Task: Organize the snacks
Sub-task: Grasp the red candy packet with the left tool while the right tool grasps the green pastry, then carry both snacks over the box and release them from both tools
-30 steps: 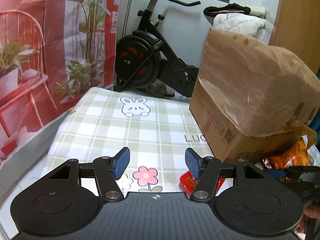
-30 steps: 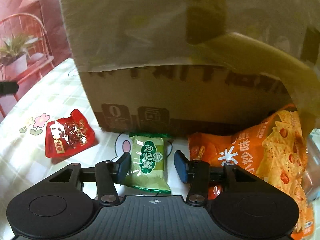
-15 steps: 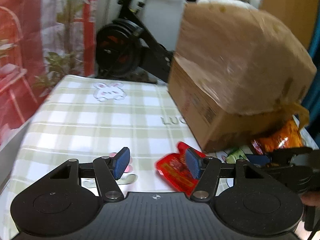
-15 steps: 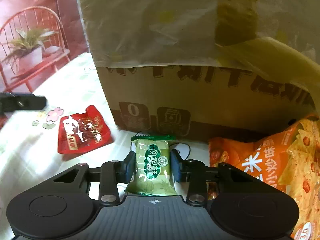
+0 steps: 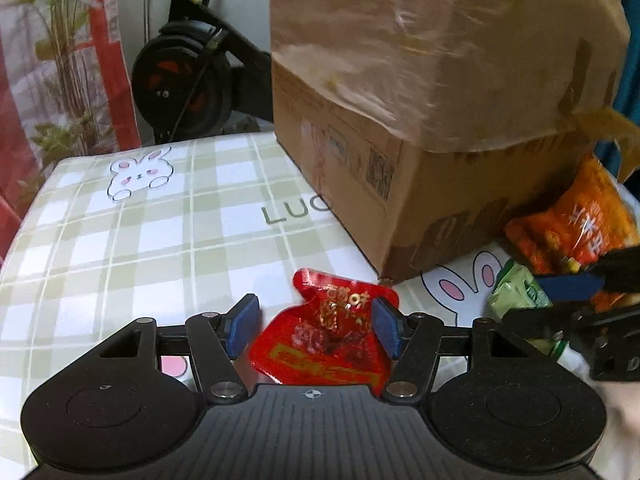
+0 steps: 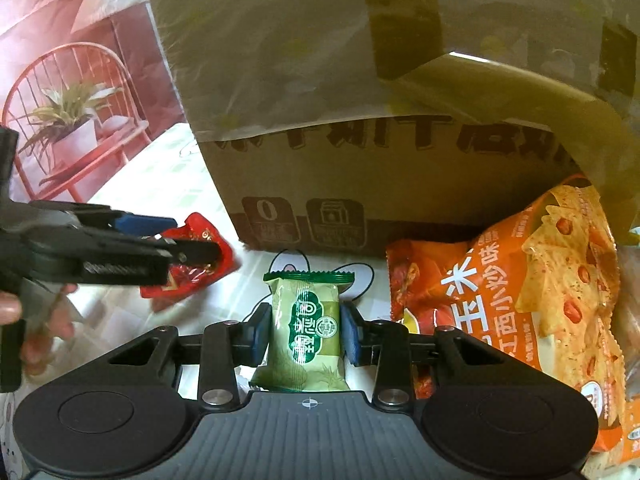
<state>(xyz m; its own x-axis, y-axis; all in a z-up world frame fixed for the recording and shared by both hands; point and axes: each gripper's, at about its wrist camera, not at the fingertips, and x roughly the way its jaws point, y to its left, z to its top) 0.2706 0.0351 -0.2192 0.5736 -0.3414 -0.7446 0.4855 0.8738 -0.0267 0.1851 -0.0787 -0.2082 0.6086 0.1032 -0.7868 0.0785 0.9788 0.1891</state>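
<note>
Beside the cardboard box (image 5: 400, 152), left gripper (image 5: 314, 330) straddles red packet (image 5: 324, 344).

You see a glossy red foil pouch (image 5: 324, 344) and a matt green plastic wrapper (image 6: 306, 332) on a smooth checked vinyl tablecloth (image 5: 140, 232). The box (image 5: 420, 176) is dull brown cardboard under crinkled shiny tape film. Your orange chip bag (image 6: 532, 300) shines too.
</note>
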